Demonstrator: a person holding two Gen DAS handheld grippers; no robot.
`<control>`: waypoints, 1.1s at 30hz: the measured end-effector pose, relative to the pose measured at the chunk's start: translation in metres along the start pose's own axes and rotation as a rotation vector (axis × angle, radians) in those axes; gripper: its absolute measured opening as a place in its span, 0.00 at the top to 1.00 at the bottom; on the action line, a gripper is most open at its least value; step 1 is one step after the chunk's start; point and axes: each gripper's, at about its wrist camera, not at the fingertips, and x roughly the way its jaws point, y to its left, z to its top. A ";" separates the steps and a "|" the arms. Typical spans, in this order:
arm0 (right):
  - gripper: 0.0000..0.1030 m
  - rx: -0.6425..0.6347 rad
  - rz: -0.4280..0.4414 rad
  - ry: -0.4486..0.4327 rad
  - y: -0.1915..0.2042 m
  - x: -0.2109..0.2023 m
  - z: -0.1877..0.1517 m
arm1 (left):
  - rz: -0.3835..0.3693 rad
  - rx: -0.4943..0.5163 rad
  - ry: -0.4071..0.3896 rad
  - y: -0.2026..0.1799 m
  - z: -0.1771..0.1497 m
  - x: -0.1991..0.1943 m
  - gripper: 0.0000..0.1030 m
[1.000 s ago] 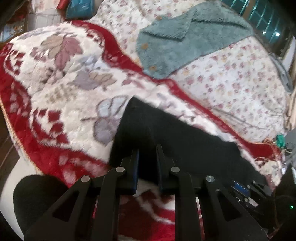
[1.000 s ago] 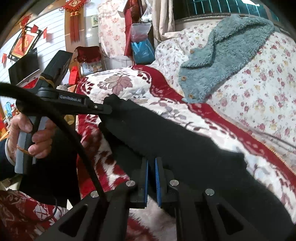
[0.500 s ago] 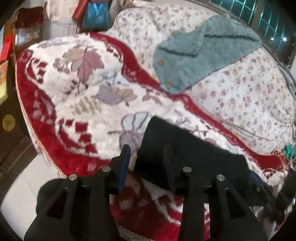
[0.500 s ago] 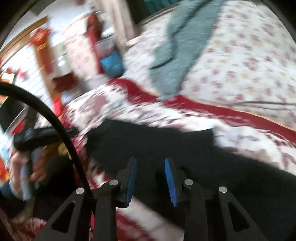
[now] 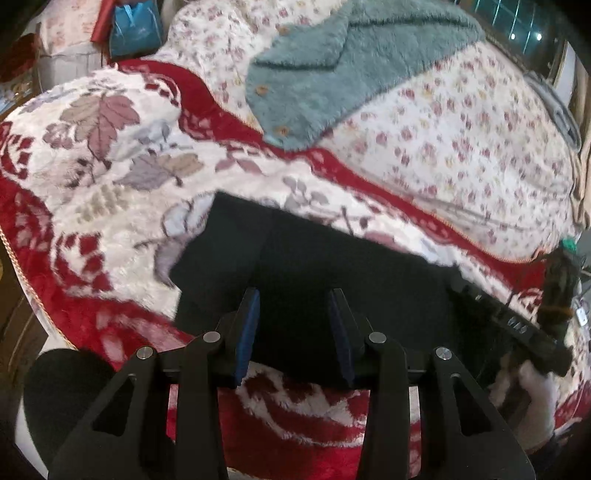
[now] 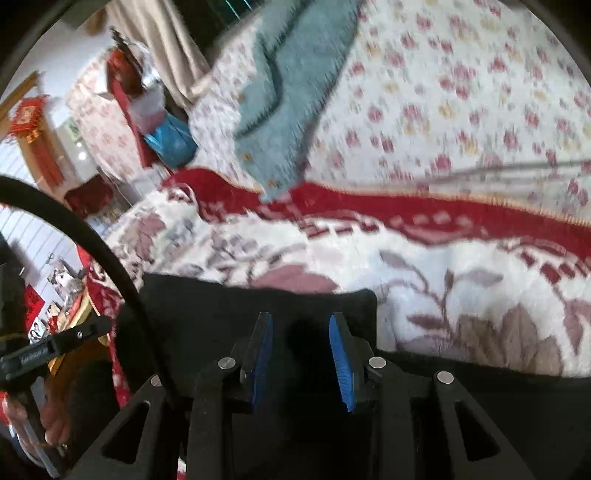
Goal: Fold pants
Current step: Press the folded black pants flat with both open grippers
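The black pants (image 5: 314, 266) lie folded flat on a red and white floral blanket (image 5: 92, 155) on the bed. My left gripper (image 5: 293, 299) is open and empty, hovering over the near edge of the pants. My right gripper (image 6: 301, 325) is open and empty above the pants (image 6: 229, 314), near their right edge. The right gripper's body also shows in the left wrist view (image 5: 517, 325), at the pants' right end. The left gripper's handle shows in the right wrist view (image 6: 48, 350).
A teal fleece garment (image 5: 351, 70) lies further back on a pink-flowered sheet (image 5: 461, 147). A blue bag (image 5: 135, 26) and furniture stand beyond the bed's far left. The blanket's edge drops off at the near left (image 5: 33, 295).
Both grippers were shut on the pants a second ago. Both have opened and let go, and the pants now lie folded on the blanket. The right gripper swung toward the right.
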 end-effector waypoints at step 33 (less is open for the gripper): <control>0.53 0.025 0.018 -0.087 0.037 -0.051 -0.032 | 0.145 0.119 -0.006 -0.066 0.004 0.023 0.63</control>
